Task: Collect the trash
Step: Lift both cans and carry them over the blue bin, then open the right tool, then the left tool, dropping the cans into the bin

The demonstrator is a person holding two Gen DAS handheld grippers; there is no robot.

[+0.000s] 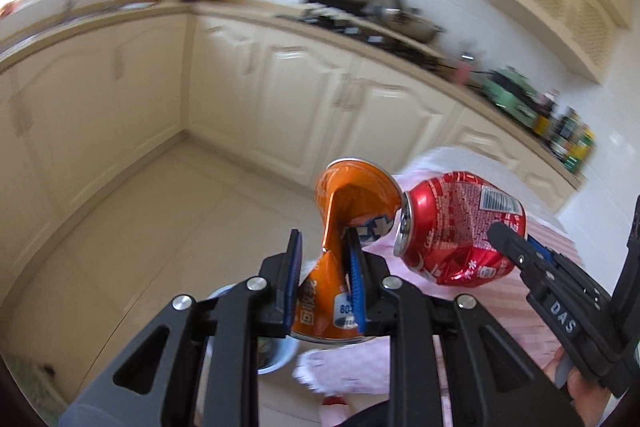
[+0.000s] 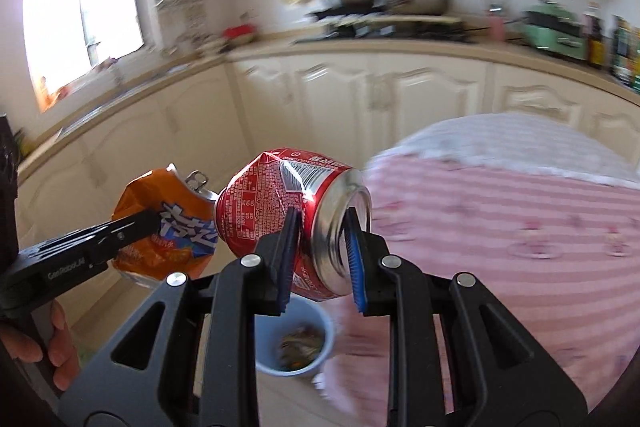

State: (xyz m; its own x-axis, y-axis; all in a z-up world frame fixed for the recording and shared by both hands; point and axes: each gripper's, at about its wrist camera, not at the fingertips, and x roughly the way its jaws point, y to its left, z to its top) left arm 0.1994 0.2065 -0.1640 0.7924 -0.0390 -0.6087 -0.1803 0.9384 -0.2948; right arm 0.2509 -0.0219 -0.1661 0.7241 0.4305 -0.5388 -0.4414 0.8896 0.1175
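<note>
My left gripper is shut on a crushed orange can, held in the air over the floor. My right gripper is shut on a crushed red can. The two cans are side by side, almost touching. The red can and the right gripper's finger show at the right of the left wrist view. The orange can and the left gripper's finger show at the left of the right wrist view. A light blue bin with scraps inside stands on the floor below the cans.
A table with a pink striped cloth is on the right. Cream kitchen cabinets line the walls under a counter with pots and bottles. The bin's edge also shows in the left wrist view. Beige floor tiles lie below.
</note>
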